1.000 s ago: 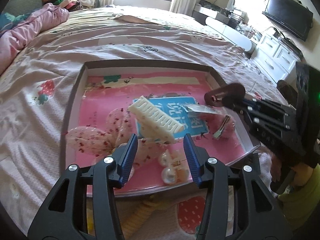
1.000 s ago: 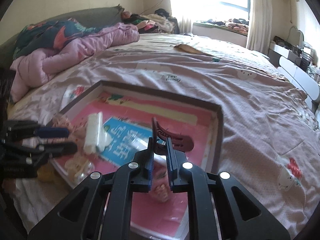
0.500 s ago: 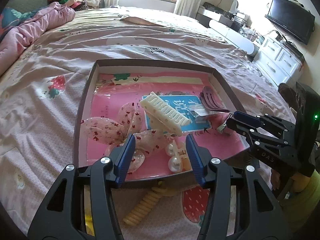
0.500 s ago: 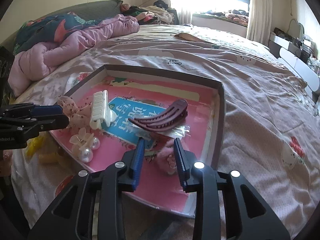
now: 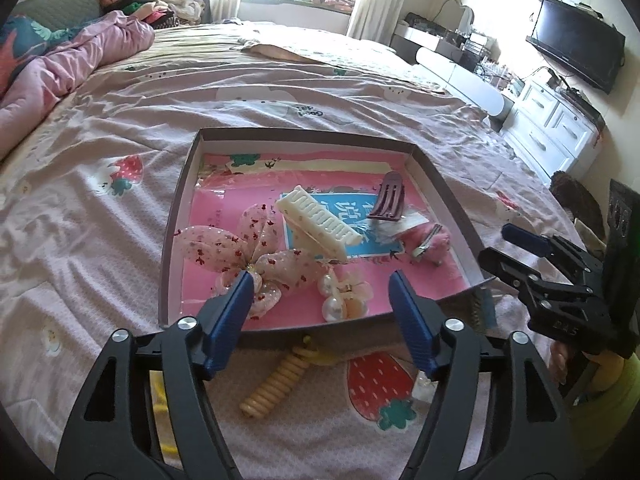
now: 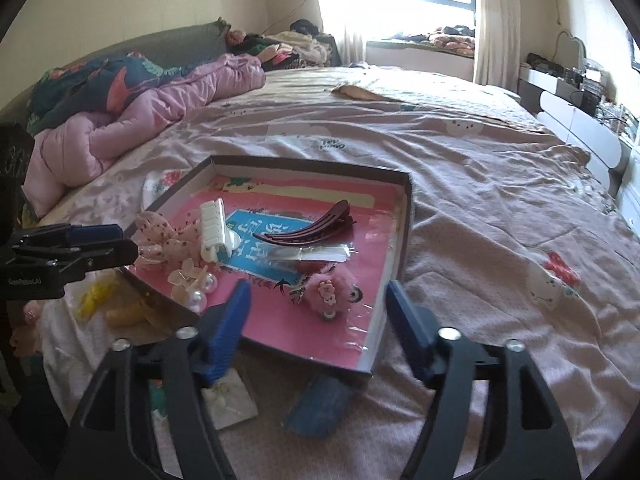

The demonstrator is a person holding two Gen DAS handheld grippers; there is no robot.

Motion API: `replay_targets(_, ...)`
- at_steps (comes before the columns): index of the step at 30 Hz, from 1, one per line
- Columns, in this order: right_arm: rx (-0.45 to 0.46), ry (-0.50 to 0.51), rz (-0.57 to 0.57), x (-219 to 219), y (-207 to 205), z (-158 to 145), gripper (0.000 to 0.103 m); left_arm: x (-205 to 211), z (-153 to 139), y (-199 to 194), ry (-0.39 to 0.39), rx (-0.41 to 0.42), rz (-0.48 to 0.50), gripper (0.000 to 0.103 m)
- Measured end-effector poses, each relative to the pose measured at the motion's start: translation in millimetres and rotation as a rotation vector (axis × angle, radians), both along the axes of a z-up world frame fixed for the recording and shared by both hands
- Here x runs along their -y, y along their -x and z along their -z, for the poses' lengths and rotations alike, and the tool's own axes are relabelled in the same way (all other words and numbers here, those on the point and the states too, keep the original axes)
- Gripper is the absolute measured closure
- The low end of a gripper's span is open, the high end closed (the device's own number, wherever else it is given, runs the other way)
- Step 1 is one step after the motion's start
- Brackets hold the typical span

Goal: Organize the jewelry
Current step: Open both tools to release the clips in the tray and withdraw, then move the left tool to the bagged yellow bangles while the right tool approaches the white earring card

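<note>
Now dark red hair clip (image 6: 308,230) lies released inside tray (image 6: 406,240), near tray's far right wall, no longer in right gripper (image 6: 316,316); jaws opening, nothing between. Left gripper (image 5: 320,312) jaws also opening, empty, at tray's near edge. One piece stowed; yellow coil tie (image 5: 276,380) on bed outside tray likely next.

The blue card (image 6: 320,406) slips partly under the tray's (image 6: 408,216) near edge. The print on the tray's blue label (image 5: 352,216) is too small to read. The left gripper's (image 6: 120,242) handle runs off the frame's left edge.
</note>
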State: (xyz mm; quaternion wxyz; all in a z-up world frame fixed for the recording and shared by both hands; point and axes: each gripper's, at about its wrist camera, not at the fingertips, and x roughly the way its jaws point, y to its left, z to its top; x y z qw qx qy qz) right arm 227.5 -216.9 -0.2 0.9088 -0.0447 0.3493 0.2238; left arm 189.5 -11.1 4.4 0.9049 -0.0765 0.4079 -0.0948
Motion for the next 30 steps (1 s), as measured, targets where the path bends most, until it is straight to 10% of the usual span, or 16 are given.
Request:
replay_targets(10,0.061,-0.038,0.035,14,32,-30,0.009,0,-17,20,-0.005,0.036,-0.017,0.012)
replay_targets(30,0.096,-0.057,-0.01,6,83,-55,0.008,-23,-39,60,-0.004,0.092,-0.066,0.011)
